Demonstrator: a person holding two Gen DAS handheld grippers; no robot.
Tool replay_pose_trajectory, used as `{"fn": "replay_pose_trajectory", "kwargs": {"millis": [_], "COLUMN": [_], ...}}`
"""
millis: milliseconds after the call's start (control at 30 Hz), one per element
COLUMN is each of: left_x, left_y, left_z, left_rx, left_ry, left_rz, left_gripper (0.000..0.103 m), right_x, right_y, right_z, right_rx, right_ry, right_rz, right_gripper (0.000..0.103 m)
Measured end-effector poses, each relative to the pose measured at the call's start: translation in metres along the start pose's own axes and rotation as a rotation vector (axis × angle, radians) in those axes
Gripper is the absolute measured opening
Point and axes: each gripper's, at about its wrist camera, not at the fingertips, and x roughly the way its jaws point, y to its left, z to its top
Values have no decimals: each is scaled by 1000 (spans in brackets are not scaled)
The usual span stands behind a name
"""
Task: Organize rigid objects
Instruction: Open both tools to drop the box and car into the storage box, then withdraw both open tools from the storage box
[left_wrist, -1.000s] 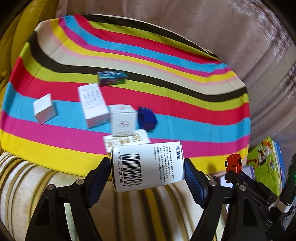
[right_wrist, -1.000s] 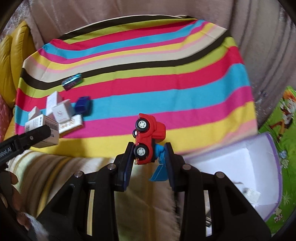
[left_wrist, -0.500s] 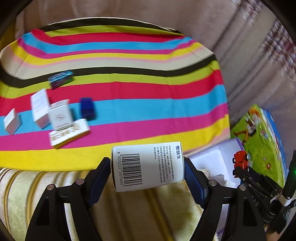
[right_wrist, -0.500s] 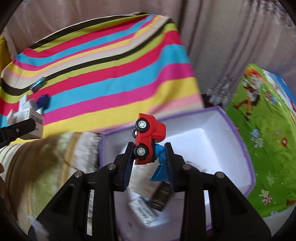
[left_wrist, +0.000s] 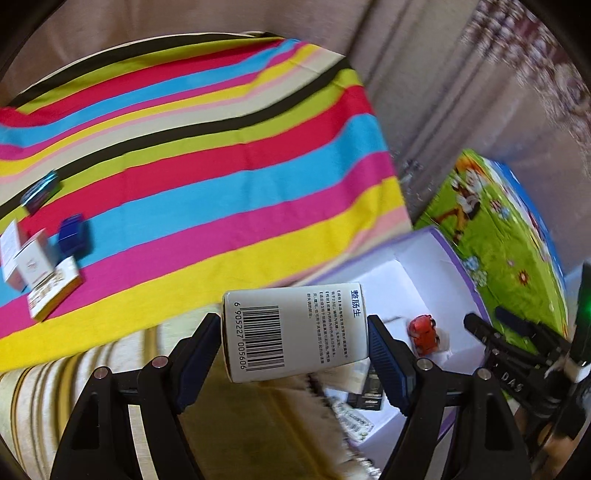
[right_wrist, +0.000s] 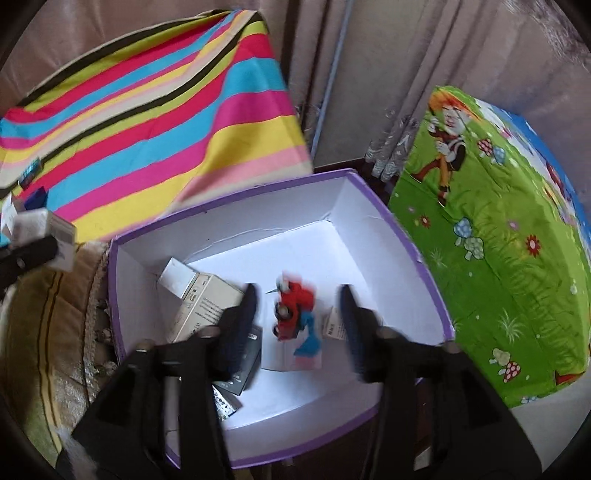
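My left gripper (left_wrist: 294, 338) is shut on a white barcode box (left_wrist: 293, 334), held above the sofa edge beside the purple-rimmed white bin (left_wrist: 443, 254). My right gripper (right_wrist: 297, 319) is open over the bin (right_wrist: 236, 195). The red and blue toy truck (right_wrist: 295, 317) is between its fingers, blurred, inside the bin; it also shows in the left wrist view (left_wrist: 424, 332). Several small boxes (right_wrist: 207, 306) lie in the bin. More small boxes (left_wrist: 40, 269) sit on the striped cloth (left_wrist: 221, 166) at the left.
A green cartoon-print cushion (right_wrist: 495, 236) stands to the right of the bin. Curtains (right_wrist: 369, 74) hang behind. The beige striped sofa arm (left_wrist: 92, 362) lies below the cloth. A dark blue box (left_wrist: 72, 232) and a teal box (left_wrist: 40, 190) lie on the cloth.
Both grippers swung right, from the cloth to over the bin. My right gripper opened and let go of the toy truck, which is now in the bin. The left still holds the box.
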Motion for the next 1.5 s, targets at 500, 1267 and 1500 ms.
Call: {"fn": "replay_pose_trajectory", "kwargs": {"millis": [500, 1267, 1500], "left_x": [25, -20, -22], "left_y": [-28, 93, 93], "left_z": [3, 1, -1], "left_rx": [43, -237, -237], "left_ry": [80, -45, -57], "left_rz": [-106, -1, -22], "left_gripper": [85, 85, 85], "right_x": [-45, -237, -239], "right_y": [-42, 53, 60], "right_z": [22, 112, 109], "right_rx": [-50, -417, -445], "right_ry": [71, -248, -234], "right_rz": [-22, 116, 116], "right_gripper": [78, 86, 86]}}
